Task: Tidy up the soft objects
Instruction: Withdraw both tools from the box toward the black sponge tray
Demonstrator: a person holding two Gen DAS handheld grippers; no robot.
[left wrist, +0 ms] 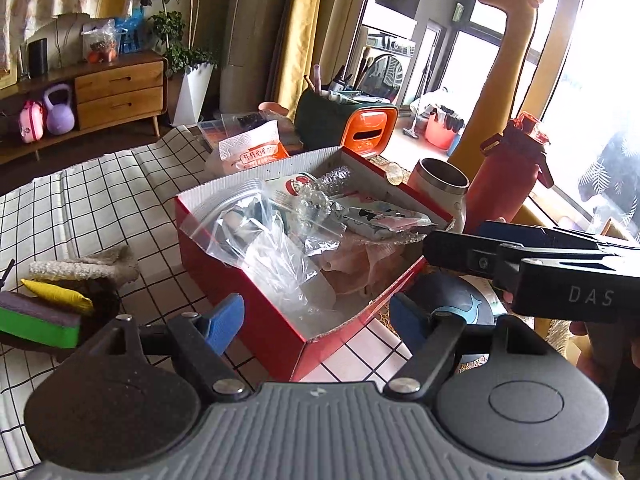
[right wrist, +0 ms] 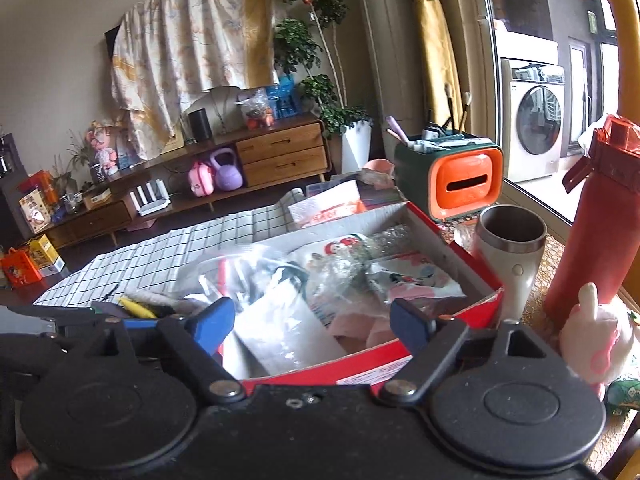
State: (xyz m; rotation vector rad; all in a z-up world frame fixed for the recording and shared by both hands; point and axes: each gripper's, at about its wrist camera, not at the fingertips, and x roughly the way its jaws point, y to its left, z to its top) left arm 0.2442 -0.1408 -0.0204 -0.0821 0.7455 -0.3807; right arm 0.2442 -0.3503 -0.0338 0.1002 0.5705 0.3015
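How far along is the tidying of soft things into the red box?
Done: the red cardboard box already holds plastic bags and pouches. In hand: nothing; left gripper and right gripper are open. Left: the green sponge and white-pink plush toy remain outside.

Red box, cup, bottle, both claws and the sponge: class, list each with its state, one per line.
Red box: open, holding bags and soft packets.
Steel cup: upright, no lid.
Red bottle: upright, capped.
Left claw: open, holding nothing.
Right claw: open, holding nothing.
Green sponge: lying outside the box.
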